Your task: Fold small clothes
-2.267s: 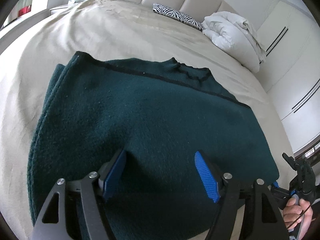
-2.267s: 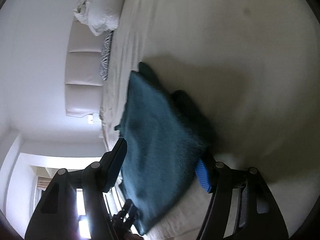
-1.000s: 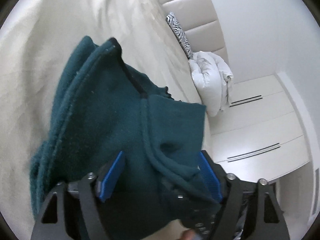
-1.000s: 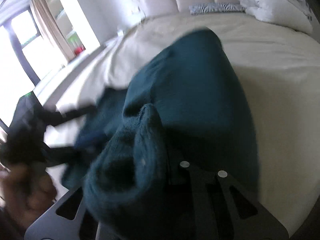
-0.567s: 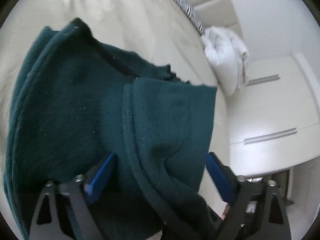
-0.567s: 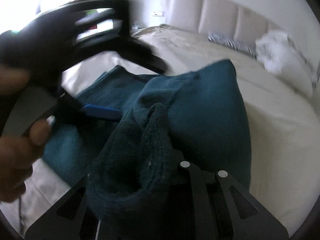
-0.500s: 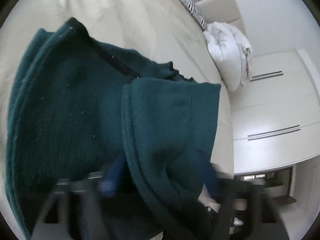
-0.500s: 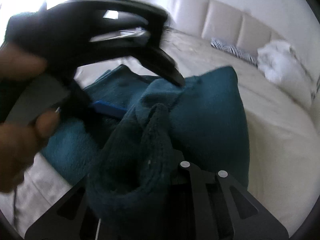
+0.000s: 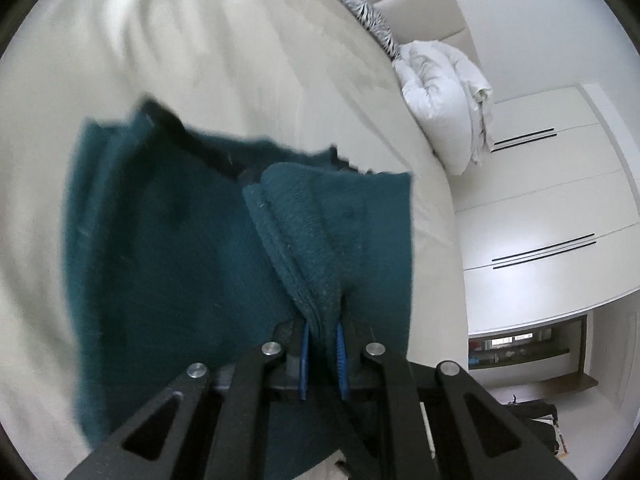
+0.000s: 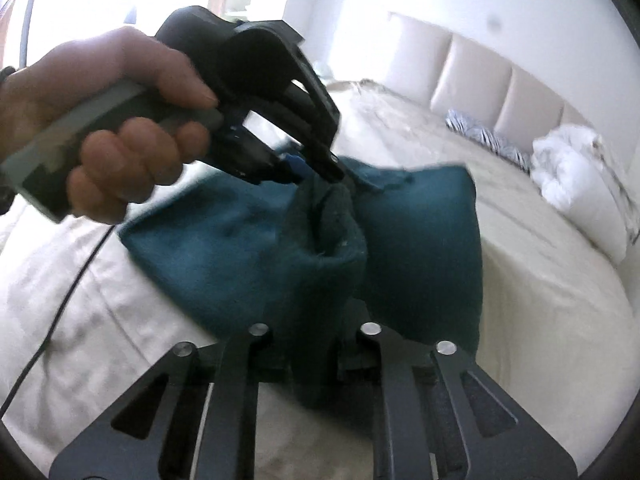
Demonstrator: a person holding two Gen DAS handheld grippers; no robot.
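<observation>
Nearest, the left gripper point(image 9: 322, 356) has its blue pads point(image 9: 305, 360) pinched tight on a bunched hem of the dark teal fleece garment point(image 9: 180, 260). The right gripper point(image 10: 312, 356) is likewise clamped on a gathered fold. The garment drapes onto the cream bed point(image 9: 180, 60). Beyond lie a white duvet point(image 9: 444, 100) and zebra-print pillow point(image 9: 364, 16).

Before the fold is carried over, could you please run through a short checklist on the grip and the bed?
1. Left gripper shut on the garment hem: ok.
2. Right gripper shut on garment: ok, fabric bunched between its fingers.
3. Both grips close together on the same edge: ok.
4. Hem layers aligned: cannot tell, bunched.
5. Bed free beyond garment: ok; duvet sits far off.
</observation>
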